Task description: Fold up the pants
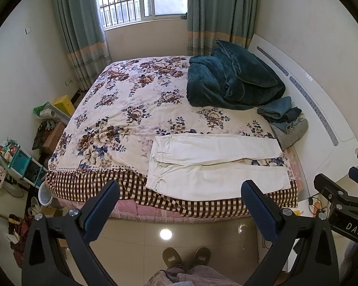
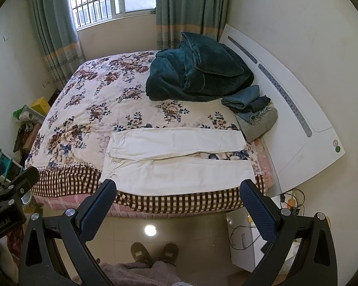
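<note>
White pants point(image 1: 212, 164) lie flat on the near right part of the bed, waist to the left, legs pointing right toward the headboard; they also show in the right wrist view point(image 2: 176, 160). The two legs lie side by side with a narrow gap. My left gripper point(image 1: 181, 187) is open and empty, held above the floor in front of the bed's near edge. My right gripper point(image 2: 180, 187) is open and empty too, at the same height, short of the pants. The right gripper's body shows at the right edge of the left wrist view point(image 1: 341, 200).
The bed point(image 1: 121, 109) has a floral cover with a checked border. A dark teal blanket point(image 1: 231, 81) is heaped at the far right. Folded jeans and grey cloth point(image 1: 286, 121) sit by the white headboard point(image 1: 322, 124). Cluttered shelves point(image 1: 23, 162) stand left; my slippers point(image 1: 186, 257) are on tile.
</note>
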The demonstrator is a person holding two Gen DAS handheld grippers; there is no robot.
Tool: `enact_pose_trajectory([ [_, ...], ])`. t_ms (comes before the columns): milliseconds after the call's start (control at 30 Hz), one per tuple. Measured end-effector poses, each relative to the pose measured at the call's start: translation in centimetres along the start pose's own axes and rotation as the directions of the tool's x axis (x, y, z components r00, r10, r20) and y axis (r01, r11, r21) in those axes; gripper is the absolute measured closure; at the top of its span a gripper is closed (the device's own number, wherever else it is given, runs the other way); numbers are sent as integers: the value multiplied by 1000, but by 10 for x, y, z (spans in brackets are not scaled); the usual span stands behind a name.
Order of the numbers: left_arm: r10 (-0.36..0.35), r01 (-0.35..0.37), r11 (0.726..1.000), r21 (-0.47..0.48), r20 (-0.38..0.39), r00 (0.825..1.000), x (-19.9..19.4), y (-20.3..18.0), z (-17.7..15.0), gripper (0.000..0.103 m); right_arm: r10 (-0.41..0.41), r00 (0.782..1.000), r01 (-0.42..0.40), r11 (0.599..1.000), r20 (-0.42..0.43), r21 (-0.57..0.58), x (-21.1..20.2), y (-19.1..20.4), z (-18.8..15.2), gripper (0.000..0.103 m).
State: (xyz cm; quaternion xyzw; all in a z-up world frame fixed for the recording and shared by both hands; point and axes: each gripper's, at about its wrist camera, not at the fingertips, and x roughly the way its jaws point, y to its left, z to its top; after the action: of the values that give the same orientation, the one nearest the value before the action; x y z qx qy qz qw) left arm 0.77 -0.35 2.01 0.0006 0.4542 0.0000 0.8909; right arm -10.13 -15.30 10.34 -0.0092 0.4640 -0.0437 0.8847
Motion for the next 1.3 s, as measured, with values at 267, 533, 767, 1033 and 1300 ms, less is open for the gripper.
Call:
enact_pose_trajectory([
  [267,3,-3,1000,4,3,1000,3,-4,-1,0,4,1000,-4,1000,1,0,0,2,0,0],
  [533,4,-4,1000,3,5,1000,6,-7,4,0,10,1000,-10,1000,4,-1,-1,3,5,0],
  [767,5,-5,1000,2,7,1000,5,-6,4,0,14,1000,-14,1000,4,-1,-2,4,7,0],
  [1033,4,-4,1000,3,8,1000,5,-4,2,0,17,1000,-17,1000,3,-1,-3,7,8,0],
  [1300,-2,2,1000,1,7,1000,5,-3,3,0,12,1000,-12,1000,-2,-5,-5,9,7,0],
])
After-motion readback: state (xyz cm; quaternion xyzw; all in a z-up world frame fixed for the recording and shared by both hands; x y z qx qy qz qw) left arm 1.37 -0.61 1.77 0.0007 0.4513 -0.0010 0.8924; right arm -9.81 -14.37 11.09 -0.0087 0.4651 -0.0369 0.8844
